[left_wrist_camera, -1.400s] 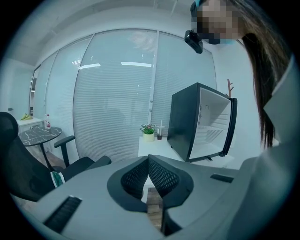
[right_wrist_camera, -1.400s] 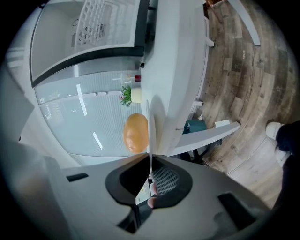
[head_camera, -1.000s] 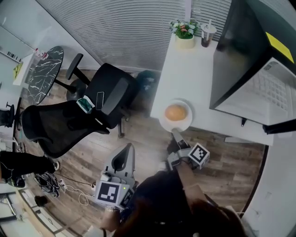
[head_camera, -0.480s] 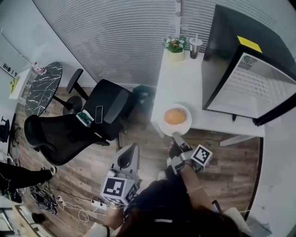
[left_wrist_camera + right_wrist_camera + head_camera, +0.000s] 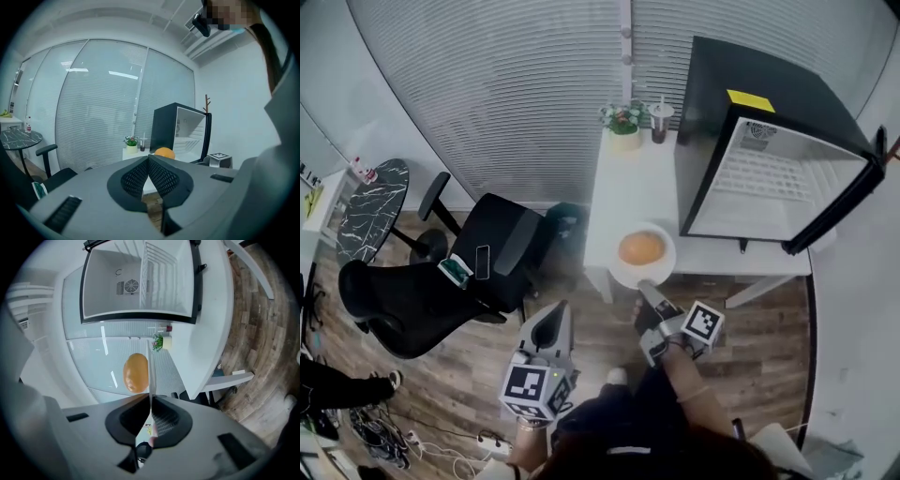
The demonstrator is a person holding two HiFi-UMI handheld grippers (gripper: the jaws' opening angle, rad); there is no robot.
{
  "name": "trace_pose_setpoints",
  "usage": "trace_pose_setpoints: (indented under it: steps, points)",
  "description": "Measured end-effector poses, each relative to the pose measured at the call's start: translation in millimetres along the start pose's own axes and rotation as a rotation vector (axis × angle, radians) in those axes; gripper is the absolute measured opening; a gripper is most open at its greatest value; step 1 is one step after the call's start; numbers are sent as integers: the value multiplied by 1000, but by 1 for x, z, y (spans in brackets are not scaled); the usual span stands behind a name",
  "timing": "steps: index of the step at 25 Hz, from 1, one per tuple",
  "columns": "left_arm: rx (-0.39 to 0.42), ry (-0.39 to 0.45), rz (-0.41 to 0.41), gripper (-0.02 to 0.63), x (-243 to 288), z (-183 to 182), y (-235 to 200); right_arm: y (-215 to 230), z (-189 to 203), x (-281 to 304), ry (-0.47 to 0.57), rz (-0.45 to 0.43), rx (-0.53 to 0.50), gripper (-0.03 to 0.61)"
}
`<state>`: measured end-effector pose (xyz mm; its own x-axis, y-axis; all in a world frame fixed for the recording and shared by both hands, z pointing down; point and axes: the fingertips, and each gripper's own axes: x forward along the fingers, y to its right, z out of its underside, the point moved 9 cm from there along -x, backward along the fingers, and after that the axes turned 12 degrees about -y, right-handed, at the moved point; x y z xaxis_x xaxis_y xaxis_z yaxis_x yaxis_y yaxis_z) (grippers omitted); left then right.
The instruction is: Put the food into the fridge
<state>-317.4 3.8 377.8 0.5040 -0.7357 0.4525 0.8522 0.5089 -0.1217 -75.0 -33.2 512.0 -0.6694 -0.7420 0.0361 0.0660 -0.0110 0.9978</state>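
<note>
Right hand-held gripper: jaws nearly together, pinched on the rim of the plate. In its own view the plate shows edge-on as a thin line btwn the pads. Food, round & orange-brown, sits mid-plate.

Head view: plate is at 12 o'clock from that gripper, over the near edge of the counter. Can't tell if it touches the top. Fridge, black, stands on the counter at approx 2 o'clock from the plate. Its door is swung open, and the inside is white w/ a wire shelf. Food is outside the fridge, short of the opening.

Left hand-held gripper: jaws shut tip to tip, nothing btwn them. In head view it is at 8 o'clock from the right one, over the wood floor. Its own view looks toward the counter & fridge.

Plant & cup w/ straw stand side by side at the counter's far end, 12 o'clock from the plate. Two black chairs are at 9 o'clock from the plate. A round dark table is further out at 9–10 o'clock. Blinds run along the far wall.
</note>
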Motion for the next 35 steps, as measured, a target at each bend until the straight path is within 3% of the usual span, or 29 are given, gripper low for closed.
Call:
trace_pose_setpoints:
  steps: [8,22,35]
  points:
    - [-5,31,-5,-5,24,-10,46,-11,-26,-44,-33,4,-12,11]
    - [-7,14,-2,-5,65,-23,156,-24,-104,-137,-47,-34,-34,11]
    - [-27,47,-57,-5,79,-28,231,-23,-149,-200,-86,-43,-38,11]
